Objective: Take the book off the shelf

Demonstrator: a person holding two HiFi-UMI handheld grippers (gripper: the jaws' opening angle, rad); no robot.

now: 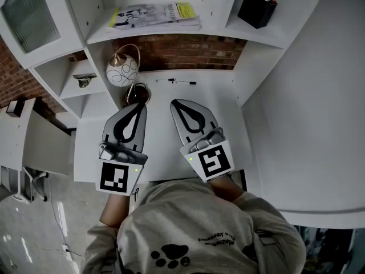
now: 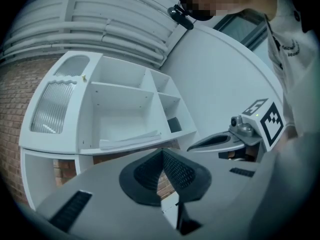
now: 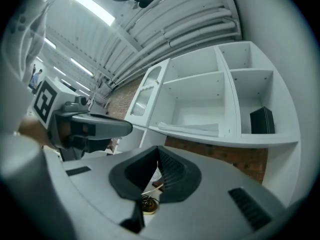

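Book (image 1: 155,14) flat on shelf (image 1: 171,34), white cover, yellow patches; left gripper (image 1: 137,108), right gripper (image 1: 178,105) fingers closed, empty.

No text can be read with certainty. The book (image 1: 154,15) on the shelf (image 1: 171,34) has dark print and a yellow label on its cover, all too small to read. The sweater (image 1: 188,221) has a line of small blurred letters near a paw print. The left gripper (image 1: 137,110) and right gripper (image 1: 179,106) carry only black-and-white square markers, without letters
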